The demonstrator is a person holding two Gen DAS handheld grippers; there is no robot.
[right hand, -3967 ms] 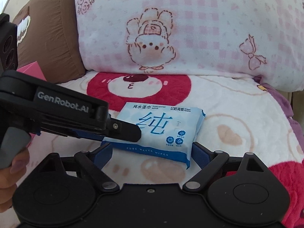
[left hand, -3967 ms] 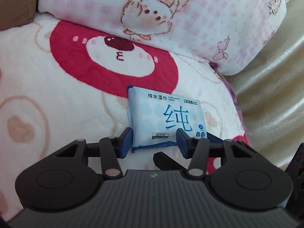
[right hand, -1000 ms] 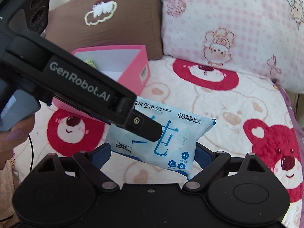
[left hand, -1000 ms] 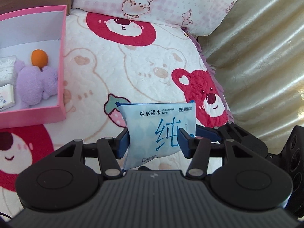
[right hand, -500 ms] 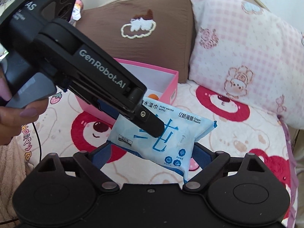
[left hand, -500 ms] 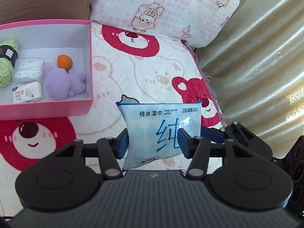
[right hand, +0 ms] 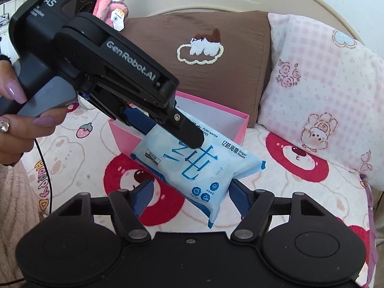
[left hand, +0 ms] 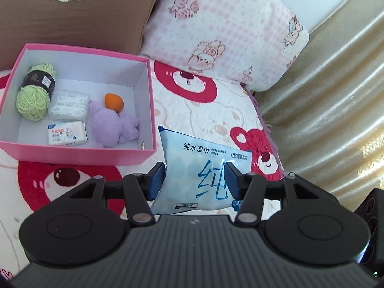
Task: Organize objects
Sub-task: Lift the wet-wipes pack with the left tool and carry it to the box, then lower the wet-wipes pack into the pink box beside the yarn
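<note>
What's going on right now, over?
Left gripper clamps wipes pack. Right gripper closing around it, not gripping. Pink box near, nothing blocking.

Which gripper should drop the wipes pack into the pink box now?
Left. The left gripper is clamped on the wipes pack, beside the pink box. The right gripper has just been closing, with the pack's far end between its jaws but its pads not pressing.
</note>
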